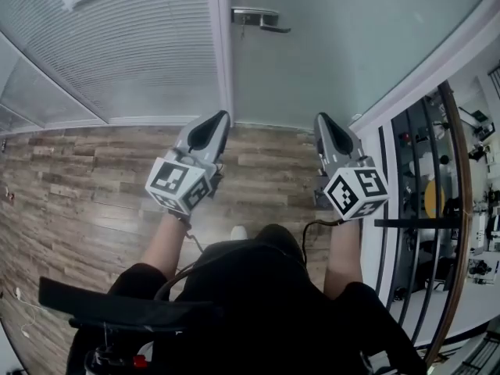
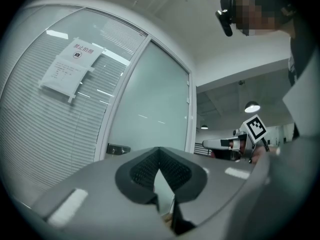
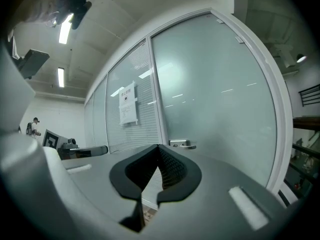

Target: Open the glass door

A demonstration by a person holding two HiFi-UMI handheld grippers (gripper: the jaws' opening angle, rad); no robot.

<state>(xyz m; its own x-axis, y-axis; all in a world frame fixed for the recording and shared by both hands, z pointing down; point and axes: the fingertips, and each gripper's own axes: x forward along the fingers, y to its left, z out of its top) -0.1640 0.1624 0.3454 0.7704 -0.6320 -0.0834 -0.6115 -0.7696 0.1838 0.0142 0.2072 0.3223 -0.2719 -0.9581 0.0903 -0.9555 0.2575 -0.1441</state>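
The frosted glass door (image 1: 344, 45) stands shut in its white frame ahead of me. Its metal lever handle (image 1: 258, 16) sits at the door's left edge. The handle also shows in the left gripper view (image 2: 118, 149) and in the right gripper view (image 3: 181, 144). Both grippers point level at the door and stand well short of it, touching nothing. My left gripper (image 1: 212, 125) (image 2: 160, 151) is shut and empty. My right gripper (image 1: 331, 127) (image 3: 159, 149), a little to its right, is shut and empty too.
Left of the door is a glass wall with white blinds (image 1: 133, 45) and a paper notice (image 2: 70, 66). Wood-look flooring (image 1: 86, 178) runs underfoot. A black metal railing (image 1: 449, 209) borders the right side beyond the white door frame (image 1: 422, 76).
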